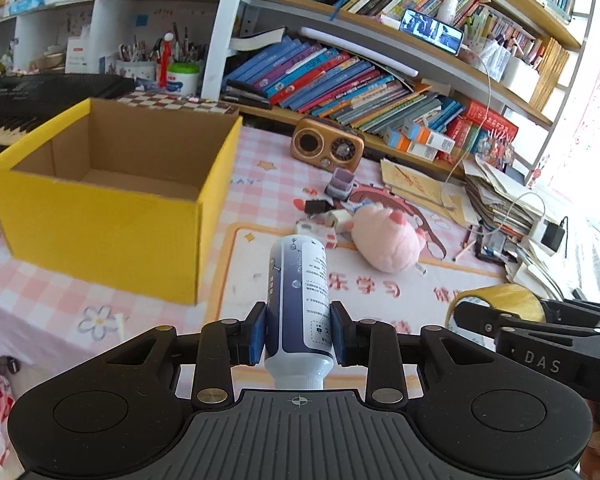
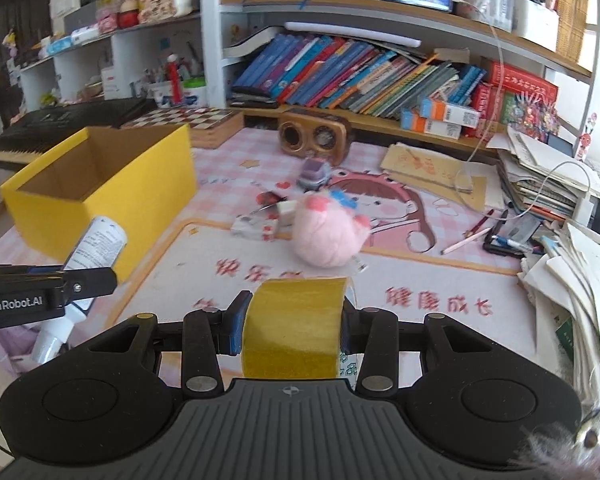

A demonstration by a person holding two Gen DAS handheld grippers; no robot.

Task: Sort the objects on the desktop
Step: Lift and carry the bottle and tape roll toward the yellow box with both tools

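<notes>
The left gripper (image 1: 299, 334) pinches a blue-and-white plastic bottle (image 1: 299, 300); the right gripper (image 2: 294, 326) clamps a yellow tape roll (image 2: 294, 326). An open yellow cardboard box (image 1: 112, 216) sits ahead-left of both.

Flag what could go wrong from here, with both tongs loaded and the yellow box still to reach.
1. The left tongs pinch the bottle near its cap end, so the long body could pivot or slip.
2. The right tongs hold the tape roll close beside the left ones; heading to the yellow box together, they might collide.
3. The box wall is tall; a low carry could knock its rim.
</notes>
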